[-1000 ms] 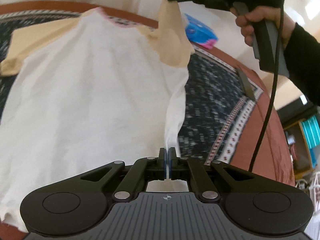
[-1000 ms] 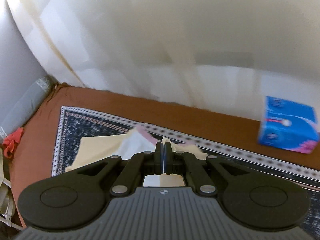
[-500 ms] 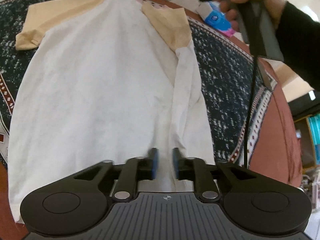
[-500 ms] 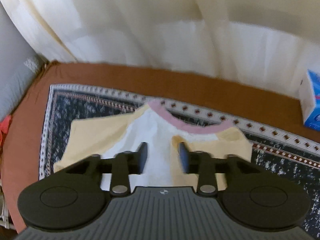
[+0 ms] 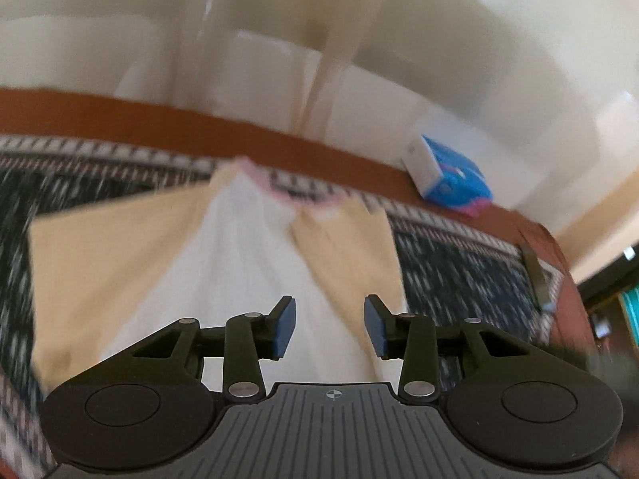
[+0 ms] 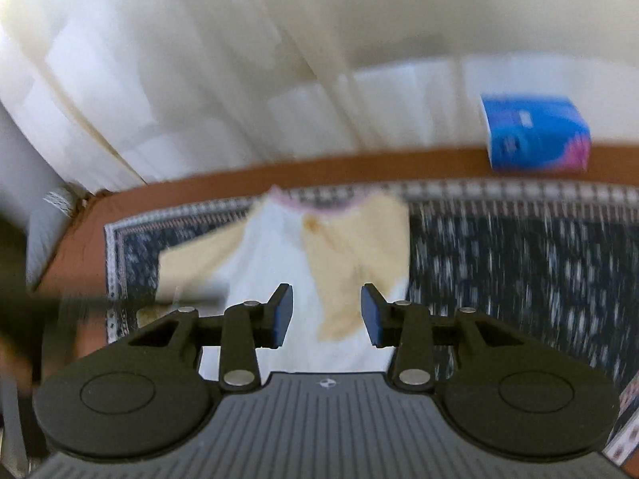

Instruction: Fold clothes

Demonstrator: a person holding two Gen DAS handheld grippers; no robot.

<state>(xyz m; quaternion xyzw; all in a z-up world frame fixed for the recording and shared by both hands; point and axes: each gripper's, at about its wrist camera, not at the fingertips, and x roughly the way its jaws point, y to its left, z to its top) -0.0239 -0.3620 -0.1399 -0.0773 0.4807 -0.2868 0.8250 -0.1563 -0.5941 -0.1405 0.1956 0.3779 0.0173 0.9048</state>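
Observation:
A white T-shirt (image 5: 247, 263) with beige sleeves and a pink collar lies flat on a dark patterned cloth; it also shows in the right wrist view (image 6: 275, 255). Its right sleeve (image 5: 351, 247) is folded inward over the body, also seen in the right wrist view (image 6: 359, 251). The left sleeve (image 5: 104, 255) lies spread out. My left gripper (image 5: 330, 327) is open and empty above the shirt. My right gripper (image 6: 325, 315) is open and empty above the shirt's right part. Both views are blurred.
A blue tissue box (image 5: 451, 177) stands at the far right edge of the brown table (image 5: 159, 119), also in the right wrist view (image 6: 535, 137). White curtains (image 6: 279, 60) hang behind. A dark flat object (image 5: 535, 275) lies at the cloth's right edge.
Both grippers let go of the shirt's right side and opened wide. The right sleeve and side now lie folded over the body. Both grippers have pulled back and tilted up.

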